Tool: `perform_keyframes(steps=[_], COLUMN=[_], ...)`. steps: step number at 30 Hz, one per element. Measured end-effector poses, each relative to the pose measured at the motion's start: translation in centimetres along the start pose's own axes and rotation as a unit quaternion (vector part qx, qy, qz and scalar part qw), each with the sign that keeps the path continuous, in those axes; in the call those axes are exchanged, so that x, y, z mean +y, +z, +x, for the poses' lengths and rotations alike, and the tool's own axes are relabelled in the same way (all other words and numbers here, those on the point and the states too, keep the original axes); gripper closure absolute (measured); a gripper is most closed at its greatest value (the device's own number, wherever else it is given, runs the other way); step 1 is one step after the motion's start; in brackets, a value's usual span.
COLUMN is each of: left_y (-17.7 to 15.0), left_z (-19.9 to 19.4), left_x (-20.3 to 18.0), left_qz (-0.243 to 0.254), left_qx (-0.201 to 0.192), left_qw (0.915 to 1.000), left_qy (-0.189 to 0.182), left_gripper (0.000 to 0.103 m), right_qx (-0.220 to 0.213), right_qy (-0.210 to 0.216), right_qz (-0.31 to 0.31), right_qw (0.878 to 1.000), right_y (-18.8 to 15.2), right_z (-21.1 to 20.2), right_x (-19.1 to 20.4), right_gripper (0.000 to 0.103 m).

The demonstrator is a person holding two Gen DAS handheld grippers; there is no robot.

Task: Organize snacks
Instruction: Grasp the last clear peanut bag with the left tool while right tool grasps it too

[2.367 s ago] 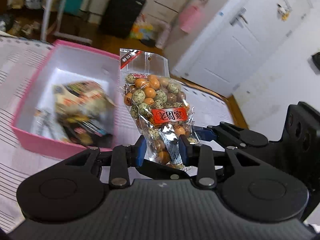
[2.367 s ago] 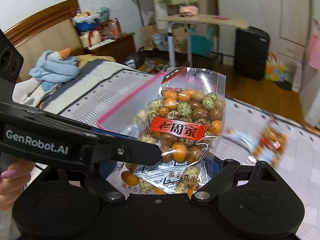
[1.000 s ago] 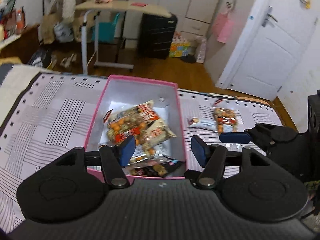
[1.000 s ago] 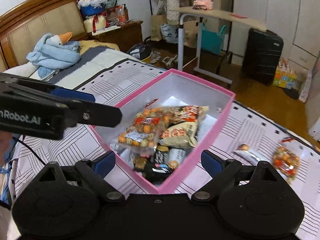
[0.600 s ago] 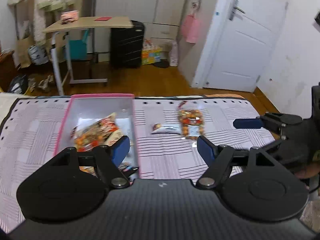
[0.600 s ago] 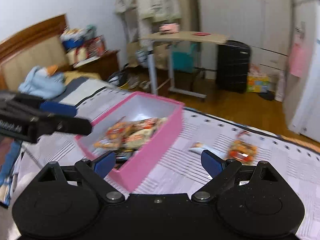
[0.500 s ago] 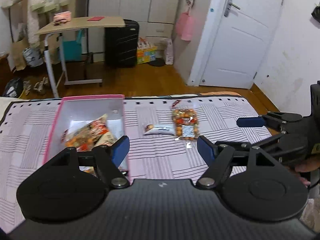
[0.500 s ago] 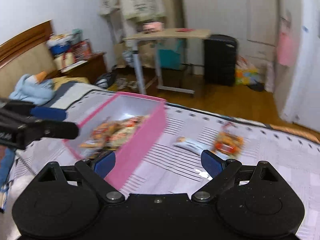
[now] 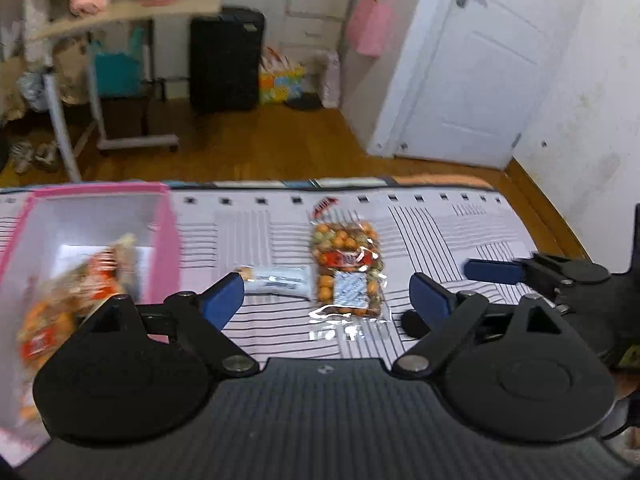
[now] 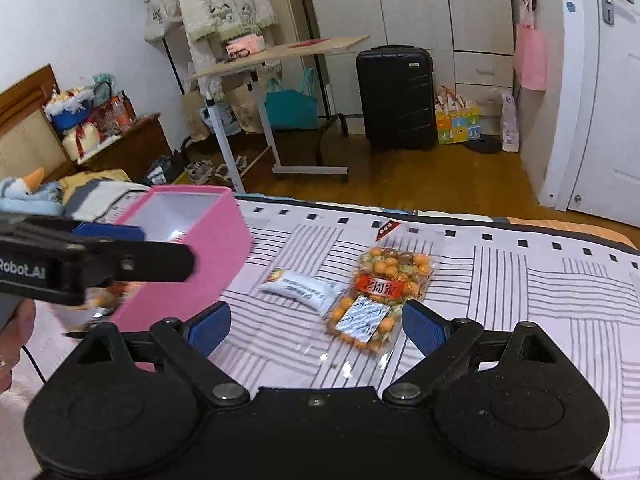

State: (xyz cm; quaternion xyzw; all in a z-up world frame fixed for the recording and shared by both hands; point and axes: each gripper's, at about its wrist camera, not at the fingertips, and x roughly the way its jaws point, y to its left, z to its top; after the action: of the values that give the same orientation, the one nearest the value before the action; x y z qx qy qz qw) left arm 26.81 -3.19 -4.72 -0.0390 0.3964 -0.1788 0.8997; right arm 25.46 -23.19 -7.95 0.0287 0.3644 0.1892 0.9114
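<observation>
A clear bag of orange and green coated nuts (image 9: 347, 270) with a red label lies flat on the striped bedspread; it also shows in the right wrist view (image 10: 380, 298). A small white snack packet (image 9: 277, 278) lies just left of it, also in the right wrist view (image 10: 302, 286). A pink box (image 9: 166, 236) holding several snack bags (image 9: 76, 292) stands at the left, also in the right wrist view (image 10: 208, 248). My left gripper (image 9: 328, 300) is open and empty, above the two loose snacks. My right gripper (image 10: 316, 328) is open and empty, close in front of the nut bag.
The bed's far edge (image 10: 440, 216) drops to a wooden floor with a black suitcase (image 10: 394, 96), a rolling side table (image 10: 280, 56) and a white door (image 9: 476, 60). The right gripper's fingers (image 9: 496, 270) show at right in the left view; the left gripper's body (image 10: 92, 262) crosses the right view.
The nut bag held by both grippers was let go into the pink box. Both grippers opened and swung right, from over the box to over the two loose snacks.
</observation>
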Motion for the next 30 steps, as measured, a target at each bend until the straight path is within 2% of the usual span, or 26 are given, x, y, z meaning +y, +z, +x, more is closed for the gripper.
perform_keyframes(steps=[3,5,9,13,15,17,18,19,20,22,23,25,30], left_y=[0.0,-0.3,-1.7,-2.9,-3.3,-3.9,-4.1,-4.4,-4.7,-5.0,-5.0,-4.9,-5.2], left_z=[3.9,6.3,10.2,13.2,14.4,15.7,16.1,16.5,17.0,17.1,17.0,16.8,16.4], left_x=[0.3,0.7,1.1,1.7,2.2,2.6,2.7,2.8,2.8,2.5,2.2,2.1,1.6], left_qz=[-0.019,-0.036,-0.058,-0.055,-0.063,-0.068,-0.069,-0.069,-0.070,-0.062,-0.056,-0.068,-0.077], left_qx=[0.018,0.035,0.065,0.067,0.063,0.064,0.066,0.069,0.072,0.065,0.068,0.079,0.115], left_qw=[0.9995,0.9985,0.9951,0.9955,0.9951,0.9942,0.9937,0.9929,0.9918,0.9925,0.9918,0.9876,0.9785], left_qy=[-0.015,-0.024,-0.046,-0.038,-0.042,-0.053,-0.059,-0.068,-0.079,-0.083,-0.093,-0.118,-0.153], left_gripper=[0.015,0.022,0.023,0.028,0.028,0.033,0.036,0.048,0.054,0.054,0.058,0.058,0.058], right_qx=[0.020,0.026,0.042,0.048,0.054,0.052,0.052,0.052,0.050,0.044,0.047,0.054,0.104], right_qy=[-0.002,-0.001,0.012,0.003,-0.001,-0.001,0.000,0.001,0.002,0.006,0.010,-0.003,0.011], right_qz=[-0.007,-0.001,0.018,0.013,0.019,0.026,0.032,0.038,0.041,0.035,0.032,0.024,0.034], right_qw=[1.000,1.000,0.999,0.999,0.998,0.998,0.998,0.998,0.998,0.998,0.998,0.998,0.994], right_y=[-0.6,-1.1,-2.5,-3.9,-4.3,-4.6,-4.7,-4.9,-4.9,-4.9,-4.9,-4.9,-5.0], right_z=[3.4,4.7,6.8,8.7,9.7,10.4,10.7,10.9,11.1,11.1,11.1,10.9,8.5], right_x=[-0.9,-1.5,-2.5,-3.1,-3.5,-4.0,-4.3,-4.6,-4.7,-4.7,-4.6,-4.4,-4.8], right_gripper=[0.008,0.008,0.008,0.009,0.008,0.008,0.009,0.008,0.008,0.008,0.008,0.006,0.007])
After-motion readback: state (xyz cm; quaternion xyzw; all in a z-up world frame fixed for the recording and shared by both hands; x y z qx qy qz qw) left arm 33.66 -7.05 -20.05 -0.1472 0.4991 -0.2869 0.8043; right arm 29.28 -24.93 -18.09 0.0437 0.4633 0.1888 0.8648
